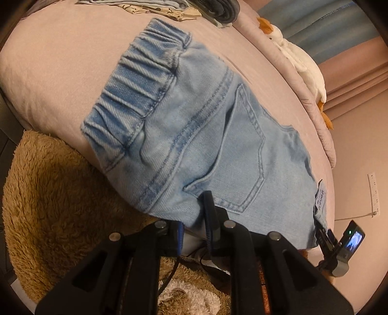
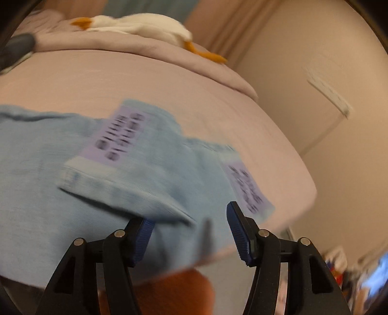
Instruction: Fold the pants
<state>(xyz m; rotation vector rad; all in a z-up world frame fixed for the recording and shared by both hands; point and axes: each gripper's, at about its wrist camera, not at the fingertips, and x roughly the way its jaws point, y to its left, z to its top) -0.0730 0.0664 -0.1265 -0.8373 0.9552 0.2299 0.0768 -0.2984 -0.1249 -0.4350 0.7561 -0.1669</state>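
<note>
Light blue jeans (image 1: 206,126) lie folded on the pink bed (image 1: 60,72), with the elastic waistband at the far left and a back pocket facing up. My left gripper (image 1: 195,223) is at the near edge of the fold, shut on the denim: one finger (image 1: 210,208) lies on top and the other sits under the edge. In the blurred right wrist view, my right gripper (image 2: 189,214) stands open over the near end of the jeans (image 2: 72,169). Its blue pads (image 2: 238,232) are wide apart and press on nothing. Two purple labels (image 2: 118,135) show on the cloth.
A brown fluffy blanket (image 1: 60,193) lies below the bed's near edge. A white stuffed duck (image 1: 303,65) rests on the rolled quilt along the far side of the bed (image 2: 145,80). Folded clothes (image 1: 157,9) are stacked at the far end. A wall (image 2: 303,97) stands to the right.
</note>
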